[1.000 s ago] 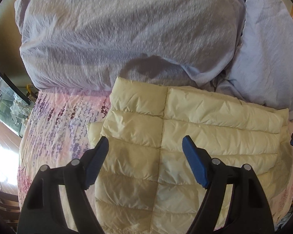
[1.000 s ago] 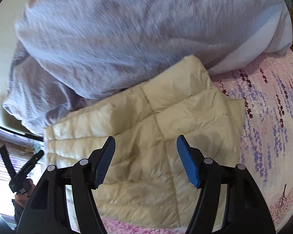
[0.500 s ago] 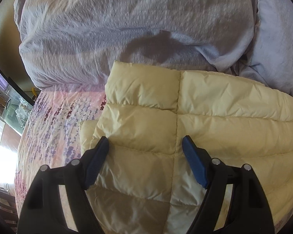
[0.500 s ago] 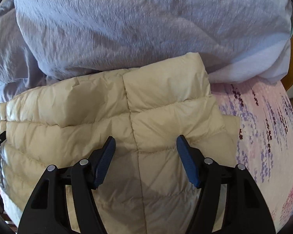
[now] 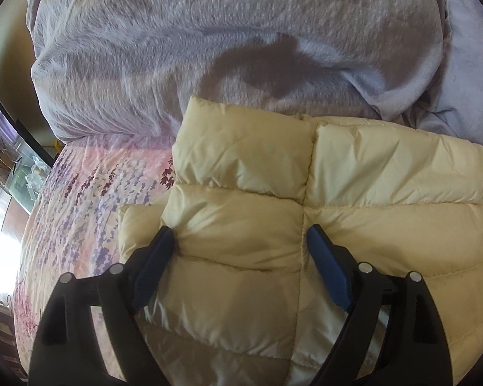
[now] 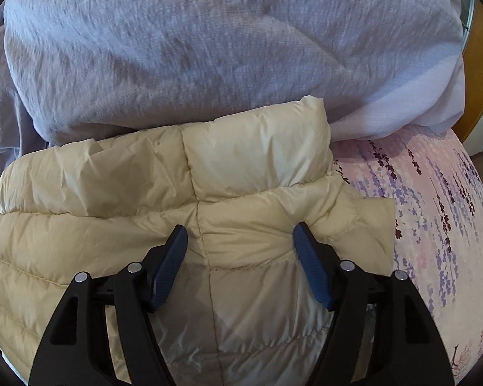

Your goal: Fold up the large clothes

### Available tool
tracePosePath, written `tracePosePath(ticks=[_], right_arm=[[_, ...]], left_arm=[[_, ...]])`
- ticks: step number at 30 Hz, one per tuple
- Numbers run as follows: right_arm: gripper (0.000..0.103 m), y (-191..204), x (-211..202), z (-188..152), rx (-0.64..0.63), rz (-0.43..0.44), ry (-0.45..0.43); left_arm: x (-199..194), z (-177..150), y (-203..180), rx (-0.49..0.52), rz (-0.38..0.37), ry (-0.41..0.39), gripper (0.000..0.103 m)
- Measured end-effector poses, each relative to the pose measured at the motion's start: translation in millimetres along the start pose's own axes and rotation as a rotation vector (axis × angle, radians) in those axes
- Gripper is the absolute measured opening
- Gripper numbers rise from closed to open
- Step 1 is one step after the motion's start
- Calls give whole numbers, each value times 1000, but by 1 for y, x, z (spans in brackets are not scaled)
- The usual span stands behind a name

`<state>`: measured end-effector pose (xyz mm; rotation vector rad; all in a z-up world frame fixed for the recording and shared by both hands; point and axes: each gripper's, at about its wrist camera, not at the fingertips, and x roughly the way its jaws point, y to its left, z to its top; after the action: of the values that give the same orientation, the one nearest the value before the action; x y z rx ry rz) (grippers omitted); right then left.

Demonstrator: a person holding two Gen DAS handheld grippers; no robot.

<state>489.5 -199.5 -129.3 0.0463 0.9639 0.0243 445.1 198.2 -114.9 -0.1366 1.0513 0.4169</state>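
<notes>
A cream quilted puffer jacket [image 5: 386, 173] lies folded on the floral bedsheet [image 5: 80, 199]. My left gripper [image 5: 240, 233] points down onto the jacket's left end. Its jaws are opening, and a puffy panel bulges between the blue pads [image 5: 151, 267] without being pinched. In the right wrist view the same jacket [image 6: 96, 193] fills the lower half. My right gripper [image 6: 240, 230] is down on the jacket's right end, near the folded corner [image 6: 370, 218]. Its jaws are opening too, with a quilted panel between them that the pads do not clamp.
A bulky grey-lilac duvet [image 5: 193, 41] is heaped right behind the jacket and touches its far edge. The floral sheet [image 6: 434, 209] shows bare to the right of the jacket. Dark furniture and a bright floor [image 5: 3, 218] lie beyond the bed's left edge.
Both grippers have come down onto the jacket, which now looms larger in both views. The jaws of both stand a little wider. The right gripper has swung to face the jacket squarely.
</notes>
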Motion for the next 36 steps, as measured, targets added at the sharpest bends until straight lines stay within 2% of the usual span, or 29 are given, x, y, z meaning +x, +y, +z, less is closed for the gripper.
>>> tracePosePath(ticks=[18, 36], right_arm=[[83, 29, 24, -37, -35, -55, -105], [89, 45, 20, -54, -46, -62, -128]], left_arm=[[23, -7, 5, -38, -7, -12, 101], [29, -15, 2, -45, -11, -48, 101]])
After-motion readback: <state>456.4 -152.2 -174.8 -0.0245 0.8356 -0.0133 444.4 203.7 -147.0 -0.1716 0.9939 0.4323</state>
